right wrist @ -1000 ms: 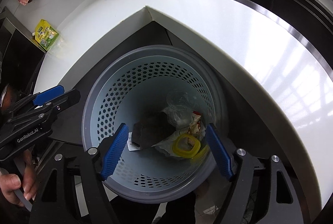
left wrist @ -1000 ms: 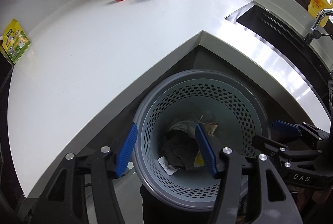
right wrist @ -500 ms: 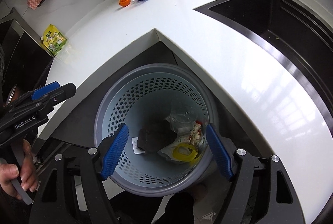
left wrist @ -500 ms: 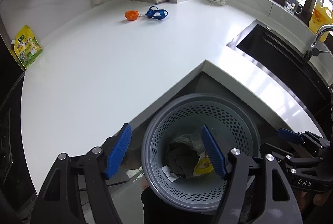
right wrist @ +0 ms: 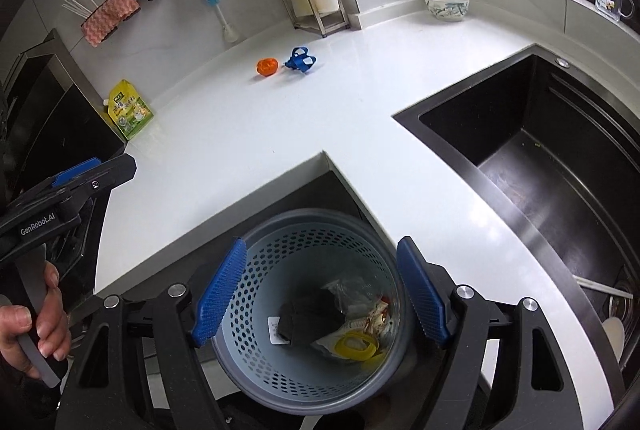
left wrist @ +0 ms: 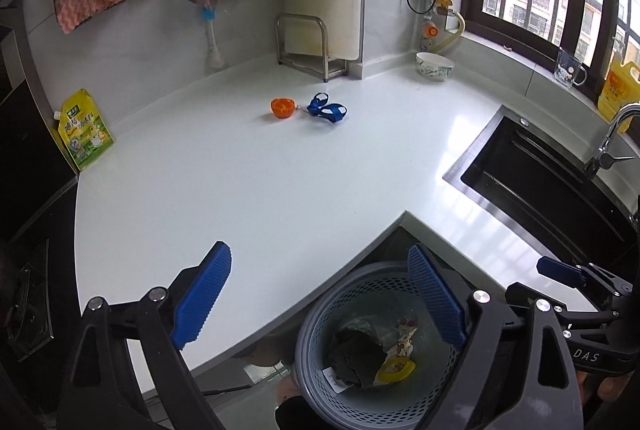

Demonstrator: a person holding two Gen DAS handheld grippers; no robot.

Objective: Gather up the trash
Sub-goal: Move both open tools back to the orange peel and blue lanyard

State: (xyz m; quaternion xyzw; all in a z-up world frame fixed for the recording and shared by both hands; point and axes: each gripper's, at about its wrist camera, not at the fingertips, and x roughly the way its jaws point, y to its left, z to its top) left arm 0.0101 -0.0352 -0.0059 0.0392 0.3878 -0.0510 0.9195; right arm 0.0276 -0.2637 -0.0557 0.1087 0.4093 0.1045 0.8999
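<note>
Blue-padded jaws of left gripper (left wrist: pixel 320 300) and right gripper (right wrist: pixel 320 292) gape wide, empty, above bin (right wrist: pixel 276 230).

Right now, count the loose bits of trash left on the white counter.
2: an orange piece and a blue scrap, side by side near the metal rack at the back. The upright yellow-green pouch at the left edge might also count.

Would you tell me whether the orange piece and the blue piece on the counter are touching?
Apart. The right wrist view shows a strip of white counter between the orange piece and the blue piece.
</note>
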